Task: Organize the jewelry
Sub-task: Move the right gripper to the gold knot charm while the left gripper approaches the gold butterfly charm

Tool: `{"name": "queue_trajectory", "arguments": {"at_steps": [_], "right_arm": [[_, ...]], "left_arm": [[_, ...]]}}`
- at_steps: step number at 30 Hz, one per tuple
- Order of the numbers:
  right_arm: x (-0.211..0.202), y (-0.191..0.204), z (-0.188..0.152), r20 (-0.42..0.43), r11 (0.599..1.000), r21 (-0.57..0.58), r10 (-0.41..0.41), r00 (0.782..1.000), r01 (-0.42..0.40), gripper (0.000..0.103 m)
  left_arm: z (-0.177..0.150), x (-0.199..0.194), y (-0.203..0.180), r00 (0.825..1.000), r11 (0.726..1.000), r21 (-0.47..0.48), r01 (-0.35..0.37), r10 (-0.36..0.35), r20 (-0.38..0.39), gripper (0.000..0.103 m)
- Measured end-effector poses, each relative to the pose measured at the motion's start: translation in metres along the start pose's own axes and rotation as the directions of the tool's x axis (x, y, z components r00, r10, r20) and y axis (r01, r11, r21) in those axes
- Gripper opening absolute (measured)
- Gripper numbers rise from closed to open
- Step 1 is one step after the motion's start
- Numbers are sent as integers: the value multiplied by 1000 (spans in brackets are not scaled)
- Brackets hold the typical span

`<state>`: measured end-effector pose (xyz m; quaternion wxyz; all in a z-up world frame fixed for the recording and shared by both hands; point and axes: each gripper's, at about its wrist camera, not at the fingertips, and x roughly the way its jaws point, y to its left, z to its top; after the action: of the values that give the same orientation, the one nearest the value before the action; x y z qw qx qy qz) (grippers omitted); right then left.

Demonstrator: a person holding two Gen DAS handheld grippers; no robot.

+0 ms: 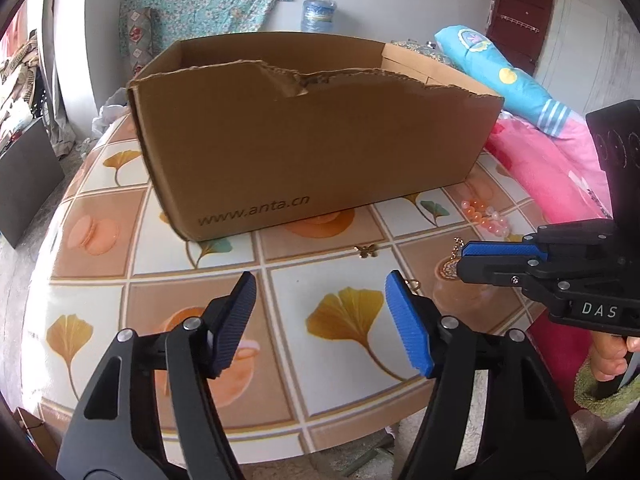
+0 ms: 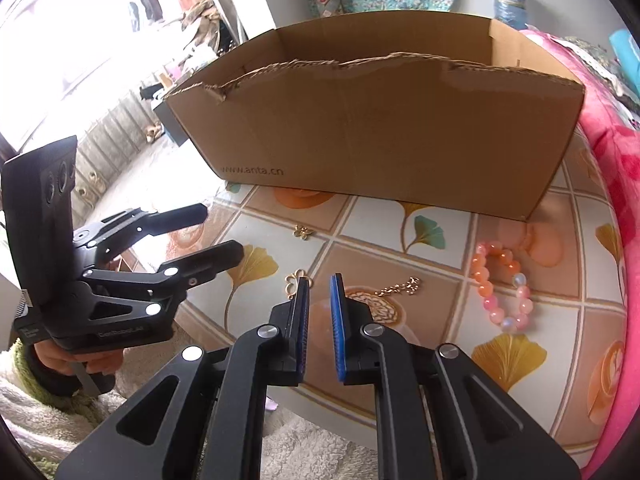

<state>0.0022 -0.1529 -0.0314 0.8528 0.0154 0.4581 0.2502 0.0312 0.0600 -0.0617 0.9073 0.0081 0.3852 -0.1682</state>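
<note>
Cardboard, corrugated and torn ragged along its near rim, forms the box [image 1: 312, 136] on the glossy tiled desk [image 1: 320, 280]. Left view: left tool [image 1: 320, 292] stands wide and empty before the box, a small gold butterfly charm [image 1: 368, 251] between. Right view: right tool [image 2: 320, 284] is nearly shut, holding nothing; round bead bracelet [image 2: 500, 284] and gold chain [image 2: 400, 289] lie before the box, free desk around them.

Two near wrist views angled down, both on the cardboard box [image 1: 312, 136] and table [image 1: 296, 280].
</note>
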Motion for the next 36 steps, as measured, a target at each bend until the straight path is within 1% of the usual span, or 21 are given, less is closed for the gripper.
{"name": "queue_trajectory", "arguments": {"at_steps": [2,3,5,10,14,17,22,24,25,29,36], "right_arm": [[-5,-5,-1,10,1000,21,0,1000,0,12],[-6,-8,-2,14,999,33,5,1000,-6,12],[-6,-12,-3,19,999,51,11,1000,-12,12],[-11,-25,-7,30,996,86,27,999,-29,12],[-17,-38,-10,36,995,96,32,999,-35,12],[-20,-43,-11,44,994,105,37,998,-42,12],[-22,-45,-12,49,993,112,39,998,-45,12],[-24,-47,-12,51,992,115,41,998,-47,12],[-23,-47,-12,52,992,115,41,998,-47,12],[-27,-48,-11,60,992,115,39,997,-46,12],[-33,-46,-13,67,993,117,26,997,-34,12]], "left_arm": [[5,6,-5,1000,1000,9,26,-26,-9,51],[7,9,-6,999,999,12,38,-38,-12,49],[11,15,-10,998,998,16,53,-53,-18,41],[18,30,-16,997,997,26,67,-66,-39,30],[20,39,-24,997,997,58,52,-49,-58,24],[20,43,-30,998,995,100,16,-10,-55,21],[19,45,-39,997,983,175,-48,57,-47,15],[19,44,-39,997,983,176,-52,61,-48,14],[20,44,-38,997,983,175,-54,63,-49,11],[20,44,-37,997,984,171,-50,59,-49,11],[22,40,-29,999,990,140,-22,29,-44,11]]}}
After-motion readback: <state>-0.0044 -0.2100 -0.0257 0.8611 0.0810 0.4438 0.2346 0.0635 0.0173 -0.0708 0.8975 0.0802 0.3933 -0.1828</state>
